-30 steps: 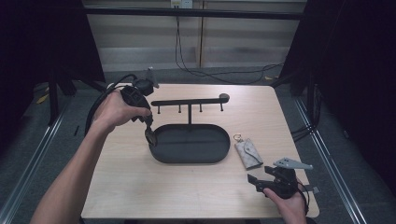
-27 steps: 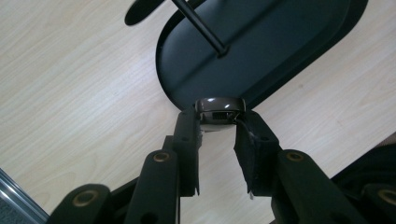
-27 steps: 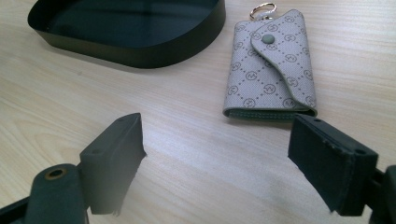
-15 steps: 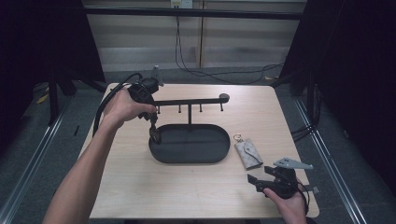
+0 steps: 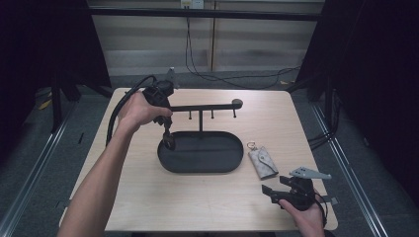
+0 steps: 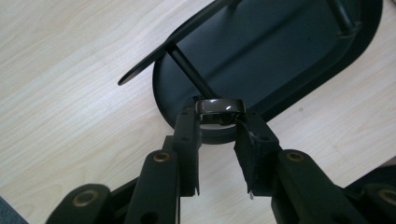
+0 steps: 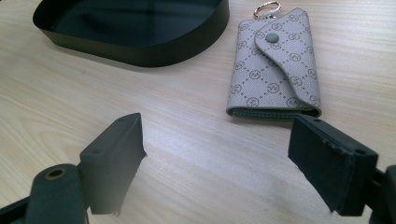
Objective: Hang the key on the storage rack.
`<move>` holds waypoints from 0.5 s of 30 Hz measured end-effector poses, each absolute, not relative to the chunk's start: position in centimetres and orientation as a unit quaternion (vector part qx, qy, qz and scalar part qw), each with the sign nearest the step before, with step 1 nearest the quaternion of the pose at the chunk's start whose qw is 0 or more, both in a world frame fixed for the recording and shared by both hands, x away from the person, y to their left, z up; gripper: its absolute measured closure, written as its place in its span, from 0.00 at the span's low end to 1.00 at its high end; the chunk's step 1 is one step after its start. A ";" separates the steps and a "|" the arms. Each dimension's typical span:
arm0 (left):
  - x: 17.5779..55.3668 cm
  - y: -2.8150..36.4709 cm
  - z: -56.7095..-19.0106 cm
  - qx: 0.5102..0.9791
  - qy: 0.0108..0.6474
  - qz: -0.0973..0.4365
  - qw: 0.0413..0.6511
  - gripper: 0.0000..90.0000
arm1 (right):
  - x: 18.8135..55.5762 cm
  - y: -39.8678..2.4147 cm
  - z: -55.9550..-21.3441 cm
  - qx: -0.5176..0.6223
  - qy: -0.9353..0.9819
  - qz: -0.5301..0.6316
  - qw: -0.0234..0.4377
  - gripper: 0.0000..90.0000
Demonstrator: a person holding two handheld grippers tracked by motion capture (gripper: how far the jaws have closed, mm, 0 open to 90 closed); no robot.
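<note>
Desk (image 5: pixel 148 197): pale wood grain, rectangular, with the dark stand near its centre.
Stand (image 5: pixel 200 159): a matt black oval tray with a low wall; a thin post rises from it to a horizontal bar with small pegs and a round end cap at about 2 o'clock from the tray.
Left claw (image 5: pixel 169 140): points down over the tray's rim at the 9 o'clock end; its jaws are clamped together on the ring.
Right claw (image 5: pixel 272 193): rests low on the desk near the 5 o'clock corner, jaws spread wide apart with nothing between them, aimed toward the key pouch.
Key pouch (image 5: pixel 263 161): grey, patterned with small printed monograms, a pointed flap closed by one stud, a gold loop at its top; it lies flat just beside the tray, at 3 o'clock from it.
Ring (image 6: pixel 219 106): a dark, glossy band with a bright highlight on its top edge, held edge-on across the jaw tips, above the tray's rim in the left gripper view.
</note>
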State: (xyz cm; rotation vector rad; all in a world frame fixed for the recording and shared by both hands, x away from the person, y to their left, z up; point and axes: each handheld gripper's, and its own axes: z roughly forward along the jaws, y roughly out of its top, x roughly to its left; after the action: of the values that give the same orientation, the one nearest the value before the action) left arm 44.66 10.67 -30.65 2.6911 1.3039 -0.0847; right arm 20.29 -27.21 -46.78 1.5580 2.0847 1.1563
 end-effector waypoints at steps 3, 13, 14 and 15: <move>44.9 10.5 -30.6 0.894 0.442 -0.026 0.075 0.78 | 20.3 -27.2 -46.8 0.540 0.725 0.402 0.147 0.20; 45.3 10.4 -31.0 0.886 0.457 -0.023 0.076 0.78 | 20.4 -27.2 -46.8 0.541 0.724 0.402 0.146 0.20; 45.3 10.5 -31.0 0.885 0.458 -0.025 0.080 0.78 | 20.4 -27.1 -46.8 0.542 0.724 0.402 0.145 0.20; 45.3 10.6 -31.0 0.885 0.457 -0.026 0.083 0.77 | 20.5 -27.1 -46.8 0.542 0.725 0.401 0.145 0.20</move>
State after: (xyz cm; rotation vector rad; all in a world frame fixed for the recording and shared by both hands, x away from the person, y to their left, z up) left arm 45.31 10.64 -30.98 2.6417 1.3656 -0.0791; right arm 20.49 -27.13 -46.82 1.5601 2.0873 1.1540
